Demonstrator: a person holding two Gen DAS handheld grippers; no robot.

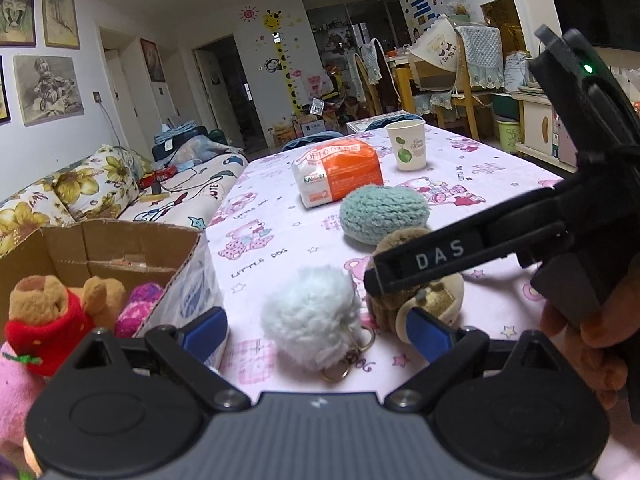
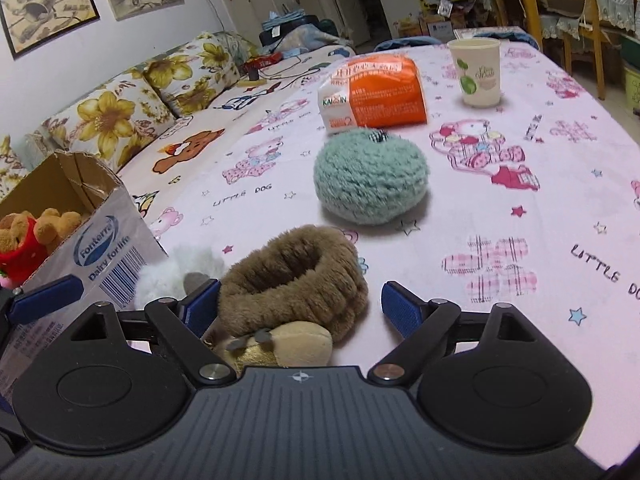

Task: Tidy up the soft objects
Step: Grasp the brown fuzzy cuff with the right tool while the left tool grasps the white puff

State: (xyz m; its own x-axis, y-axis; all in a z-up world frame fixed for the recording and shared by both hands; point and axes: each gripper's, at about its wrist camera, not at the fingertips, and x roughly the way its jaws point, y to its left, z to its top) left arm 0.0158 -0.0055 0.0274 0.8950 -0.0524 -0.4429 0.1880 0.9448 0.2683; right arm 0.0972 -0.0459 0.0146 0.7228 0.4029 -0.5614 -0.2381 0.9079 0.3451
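My left gripper (image 1: 316,332) is open, low over the table, with a white fluffy pom-pom keychain (image 1: 310,320) lying between its blue pads, untouched. My right gripper (image 2: 300,310) is also open and straddles a brown plush toy (image 2: 292,280) that rests on the tablecloth; its left pad is close to the fur. In the left wrist view one right finger (image 1: 424,262) crosses over that brown toy (image 1: 424,300). A teal knitted ball (image 2: 370,176) sits farther out. The pom-pom (image 2: 176,276) shows left of the brown toy.
A cardboard box (image 1: 120,248) at the table's left edge holds a brown bear in red (image 1: 44,312) and a pink knitted ball (image 1: 138,312). Beyond the teal ball lie an orange tissue pack (image 2: 376,92) and a paper cup (image 2: 478,72). A sofa runs along the left.
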